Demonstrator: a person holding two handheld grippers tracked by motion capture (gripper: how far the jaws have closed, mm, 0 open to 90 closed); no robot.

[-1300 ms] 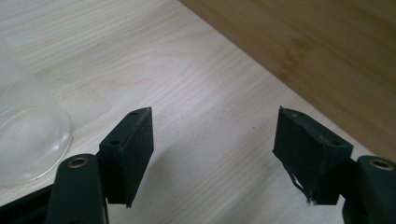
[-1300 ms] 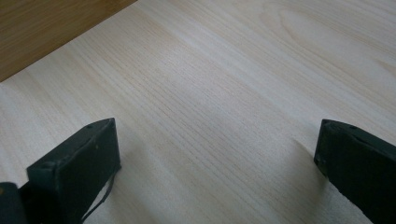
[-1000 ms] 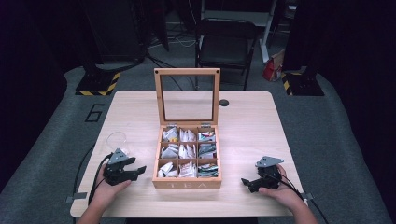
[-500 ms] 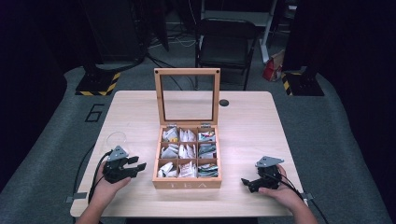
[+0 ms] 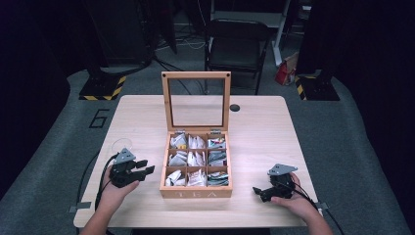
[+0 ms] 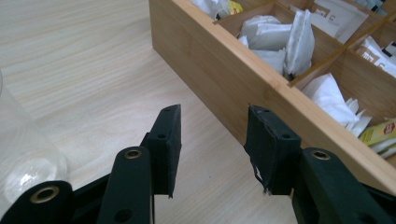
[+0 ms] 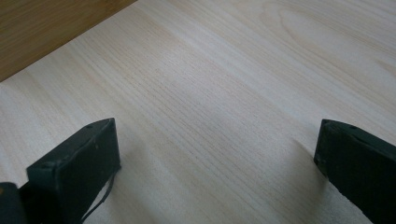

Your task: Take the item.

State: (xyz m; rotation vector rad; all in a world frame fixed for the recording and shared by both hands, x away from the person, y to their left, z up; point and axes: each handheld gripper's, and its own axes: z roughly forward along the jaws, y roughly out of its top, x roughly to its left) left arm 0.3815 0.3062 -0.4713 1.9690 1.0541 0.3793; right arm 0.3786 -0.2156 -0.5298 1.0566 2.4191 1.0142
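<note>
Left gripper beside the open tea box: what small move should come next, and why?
Probably lift the left gripper over the tea box wall toward a tea bag; its jaws, just closing partway, hold nothing and point at the box's outer side.

Box front: the letters "TEA" stand on the front wall of the wooden box (image 5: 196, 194), pale on the wood, read from the high view.
Floor mark: a large "6" (image 5: 100, 118) stands on the grey floor mat, left of the worktop's far left corner.
Floor stripes: yellow and black hazard stripes (image 5: 103, 90) mark the base of a stand behind the "6"; a like striped edge (image 5: 299, 84) lies at the right stand.
Tea bags: the packets (image 6: 327, 11) in the box bear small printed labels, too small and blurred to read in either view.
Yellow packet: a yellow wrapper (image 6: 384, 131) carries print that cannot be made out.
</note>
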